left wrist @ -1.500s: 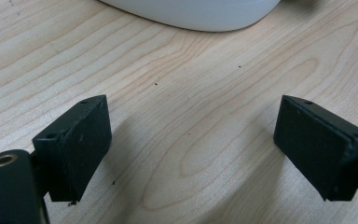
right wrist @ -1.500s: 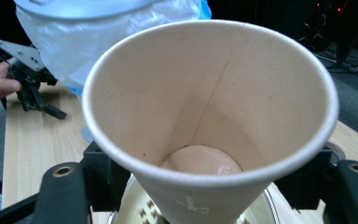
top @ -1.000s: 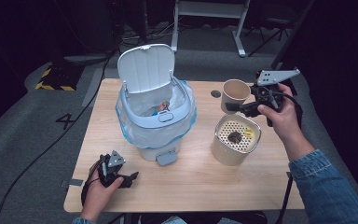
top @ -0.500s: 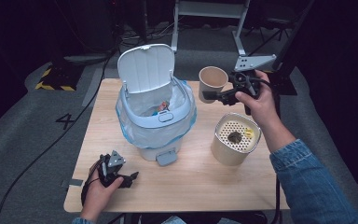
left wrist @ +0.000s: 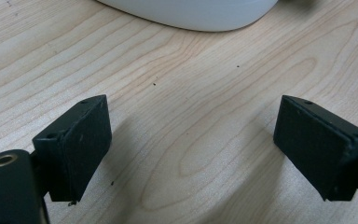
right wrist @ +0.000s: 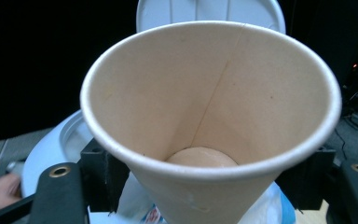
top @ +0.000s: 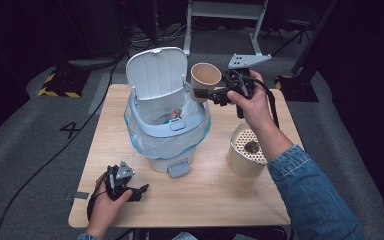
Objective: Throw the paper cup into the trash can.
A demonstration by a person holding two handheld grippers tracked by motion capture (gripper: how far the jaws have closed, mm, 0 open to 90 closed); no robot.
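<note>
A tan paper cup (top: 205, 79) is held in the air, its mouth tilted up, with my right gripper (top: 203, 94) shut on its lower wall. It hangs just above the right rim of a white pedal bin (top: 167, 131), whose lid (top: 156, 72) stands open. In the right gripper view the cup (right wrist: 209, 102) looks empty, and black pads (right wrist: 98, 175) press on both sides of it. My left gripper (top: 139, 192) rests on the table near the front left; its jaws stand wide open over bare wood (left wrist: 193, 149).
The bin has a blue-tinted liner (top: 140, 137) with some rubbish inside and a foot pedal (top: 179, 168) at the front. A tan perforated container (top: 247, 150) stands on the wooden table (top: 220, 200) to the right, under my forearm. The bin's white base (left wrist: 191, 11) lies just ahead of the left gripper.
My right gripper has carried the cup leftward from the table's right edge to just over the bin's right rim. The left gripper has stayed where it was.
</note>
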